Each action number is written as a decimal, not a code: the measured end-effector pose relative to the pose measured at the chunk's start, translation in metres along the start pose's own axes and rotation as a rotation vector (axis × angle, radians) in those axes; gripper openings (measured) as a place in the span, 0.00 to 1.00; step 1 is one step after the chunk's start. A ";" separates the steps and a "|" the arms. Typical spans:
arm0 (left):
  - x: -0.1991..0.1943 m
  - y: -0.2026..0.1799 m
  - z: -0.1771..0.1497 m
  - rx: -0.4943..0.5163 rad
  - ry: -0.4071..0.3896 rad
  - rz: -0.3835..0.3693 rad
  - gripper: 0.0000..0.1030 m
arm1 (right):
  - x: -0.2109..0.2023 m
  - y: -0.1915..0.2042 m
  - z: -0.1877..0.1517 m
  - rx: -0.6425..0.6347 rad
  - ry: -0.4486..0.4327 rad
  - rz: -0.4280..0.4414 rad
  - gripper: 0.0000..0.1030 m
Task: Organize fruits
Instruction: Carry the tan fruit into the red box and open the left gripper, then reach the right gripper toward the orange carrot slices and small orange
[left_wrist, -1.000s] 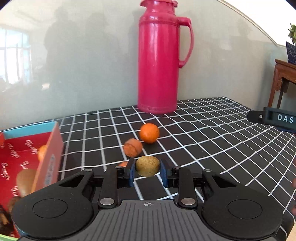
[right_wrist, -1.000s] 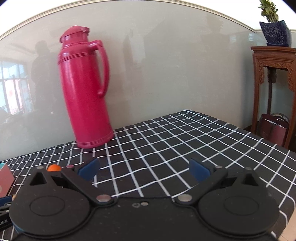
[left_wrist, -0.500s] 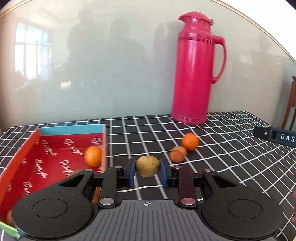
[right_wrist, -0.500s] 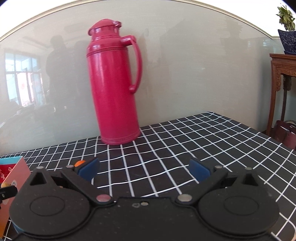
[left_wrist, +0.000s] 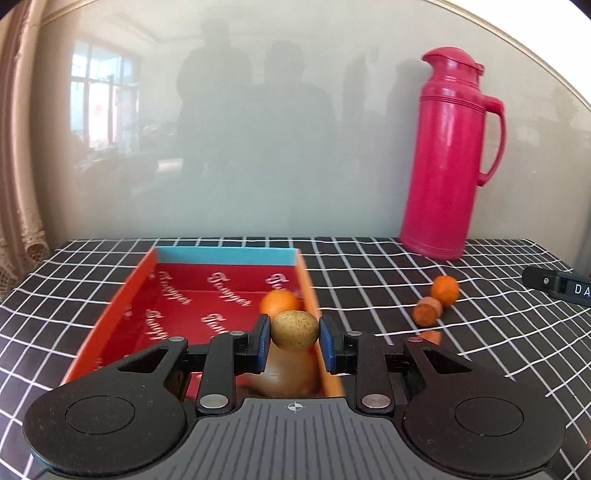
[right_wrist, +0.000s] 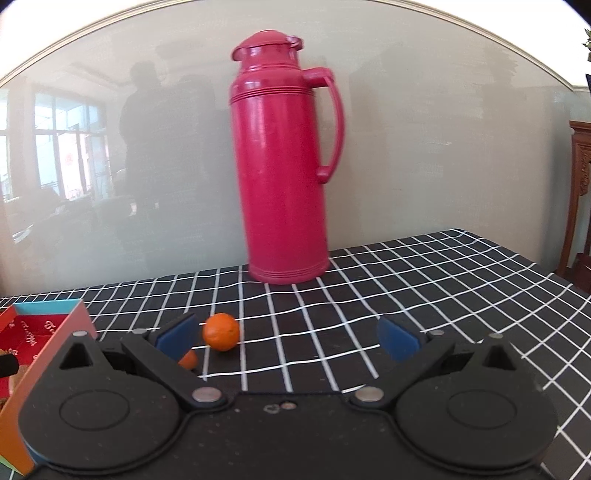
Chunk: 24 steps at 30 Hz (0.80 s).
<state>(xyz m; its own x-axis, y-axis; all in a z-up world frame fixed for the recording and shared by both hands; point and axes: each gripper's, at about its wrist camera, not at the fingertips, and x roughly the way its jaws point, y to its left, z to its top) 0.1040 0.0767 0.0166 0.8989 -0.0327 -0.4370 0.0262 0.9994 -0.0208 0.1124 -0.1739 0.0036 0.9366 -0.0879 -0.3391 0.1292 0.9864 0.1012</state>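
Your left tongs (left_wrist: 294, 345) are clamped on a speckled brown fruit (left_wrist: 294, 329), blue pads (left_wrist: 263, 341) pressing both its sides, and you've got it up in the air above the box's (left_wrist: 110, 314) near right part, just inside its right wall. Under the fruit, in the box, sits something tan and blurred that you can't make out. Just past the fruit, an orange (left_wrist: 279, 302) lies in the box against the right wall. The box is red inside with white script and a blue far wall, and it sits toward the worktop's (left_wrist: 369, 280) left side.

Your right tongs (right_wrist: 288, 338) stand wide, nothing between the pads (right_wrist: 176, 335). Just beyond the left pad there's a second orange (right_wrist: 221, 331) on the check cloth, and an orange-brown piece (right_wrist: 188, 359) peeks out behind that same pad. From the left camera you see that orange with a brown fruit (left_wrist: 427, 314) touching it, and a small orange bit nearer you, all right of the box, out on the cloth.

Near the far edge, a pink flask (right_wrist: 282, 158) stands upright by the wall. Off at the right edge of the left view lies a black bar with white letters (left_wrist: 561, 290).
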 end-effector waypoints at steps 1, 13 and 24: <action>-0.001 0.005 -0.001 -0.004 -0.001 0.010 0.27 | 0.000 0.003 -0.001 -0.003 0.001 0.005 1.00; 0.002 0.068 -0.007 -0.096 0.023 0.115 0.28 | 0.006 0.048 -0.007 -0.047 0.016 0.065 1.00; 0.003 0.076 -0.007 -0.115 -0.001 0.140 0.73 | 0.008 0.056 -0.011 -0.076 0.020 0.069 1.00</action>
<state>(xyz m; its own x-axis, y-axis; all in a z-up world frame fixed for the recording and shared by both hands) 0.1053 0.1525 0.0073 0.8909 0.1066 -0.4416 -0.1490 0.9869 -0.0623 0.1237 -0.1178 -0.0037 0.9358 -0.0170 -0.3521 0.0386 0.9978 0.0545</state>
